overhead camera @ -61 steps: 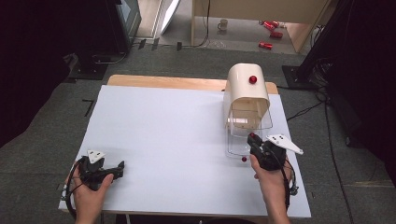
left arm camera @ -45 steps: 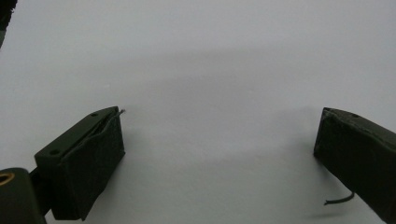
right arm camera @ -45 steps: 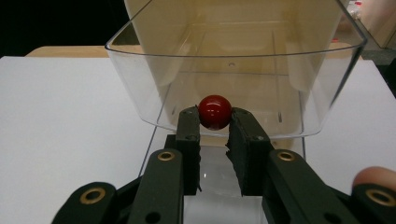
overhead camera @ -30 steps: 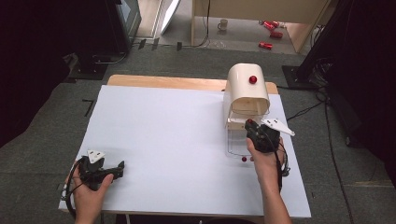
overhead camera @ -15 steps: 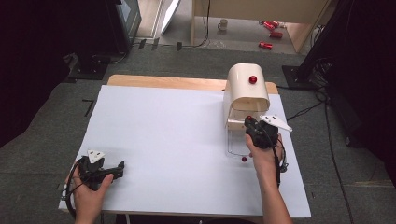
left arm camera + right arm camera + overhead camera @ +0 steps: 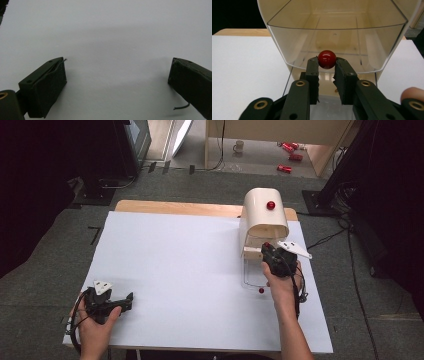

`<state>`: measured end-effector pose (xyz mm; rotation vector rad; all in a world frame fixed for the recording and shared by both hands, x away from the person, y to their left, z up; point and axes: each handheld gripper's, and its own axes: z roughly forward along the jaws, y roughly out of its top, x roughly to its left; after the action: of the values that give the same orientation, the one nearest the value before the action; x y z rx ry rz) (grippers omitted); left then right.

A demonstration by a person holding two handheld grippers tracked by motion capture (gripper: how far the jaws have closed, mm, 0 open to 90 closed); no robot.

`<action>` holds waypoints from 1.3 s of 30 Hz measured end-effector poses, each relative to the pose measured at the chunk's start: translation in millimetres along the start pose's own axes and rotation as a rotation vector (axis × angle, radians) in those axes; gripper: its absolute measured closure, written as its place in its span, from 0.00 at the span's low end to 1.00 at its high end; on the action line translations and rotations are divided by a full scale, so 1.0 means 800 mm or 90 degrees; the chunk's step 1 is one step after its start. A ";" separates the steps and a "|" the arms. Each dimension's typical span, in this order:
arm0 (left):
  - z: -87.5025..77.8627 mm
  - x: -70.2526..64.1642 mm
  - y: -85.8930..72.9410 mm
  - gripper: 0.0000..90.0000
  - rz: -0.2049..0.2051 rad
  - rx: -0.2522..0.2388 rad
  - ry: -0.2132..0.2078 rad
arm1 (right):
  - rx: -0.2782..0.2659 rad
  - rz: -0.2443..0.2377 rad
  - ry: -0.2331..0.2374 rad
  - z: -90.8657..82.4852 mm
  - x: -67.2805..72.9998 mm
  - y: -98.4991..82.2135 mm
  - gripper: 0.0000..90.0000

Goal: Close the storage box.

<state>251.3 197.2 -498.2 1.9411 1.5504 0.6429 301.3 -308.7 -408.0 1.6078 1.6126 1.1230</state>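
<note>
Right tool [image 6: 327,65] clamped on red knob [image 6: 327,59] of clear lid [image 6: 337,47] — left tool [image 6: 117,82] wide, on the table [image 6: 190,265]

Black right gripper [image 6: 326,68], brass-ringed screws, bare forearms [image 6: 292,332]

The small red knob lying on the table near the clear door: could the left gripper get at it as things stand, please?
Probably yes. The left gripper is open and far off, but only bare white table lies between it and the knob. The right gripper sits beyond it, shut on another red knob.
</note>
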 end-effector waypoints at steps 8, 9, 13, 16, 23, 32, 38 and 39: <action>0.000 0.000 0.000 0.02 0.000 0.000 0.000 | 0.018 -0.019 -0.002 -0.014 -0.002 -0.017 0.36; 0.000 0.000 0.000 0.02 0.000 0.000 0.000 | 0.018 -0.019 -0.002 -0.014 -0.002 -0.017 0.36; 0.000 0.000 0.000 0.02 0.000 0.000 0.000 | 0.034 -0.019 0.000 -0.026 -0.005 -0.031 0.11; 0.000 0.000 0.000 0.02 0.000 0.000 0.000 | 0.047 -0.012 0.007 -0.037 -0.008 -0.045 0.00; 0.000 0.000 0.000 0.02 0.000 0.000 0.000 | 0.027 -0.013 -0.013 -0.060 -0.011 -0.066 0.00; 0.000 0.000 0.000 0.02 0.001 0.000 0.000 | 0.048 -0.003 -0.030 -0.083 -0.014 -0.107 0.00; 0.000 0.000 0.000 0.02 0.000 0.000 0.000 | 0.067 0.004 -0.034 -0.089 -0.021 -0.128 0.00; 0.000 0.000 0.000 0.02 0.000 0.000 0.000 | 0.067 0.004 -0.034 -0.089 -0.021 -0.128 0.00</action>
<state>251.3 197.2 -498.2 1.9414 1.5501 0.6434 191.2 -326.9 -466.6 1.6963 1.6581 1.0042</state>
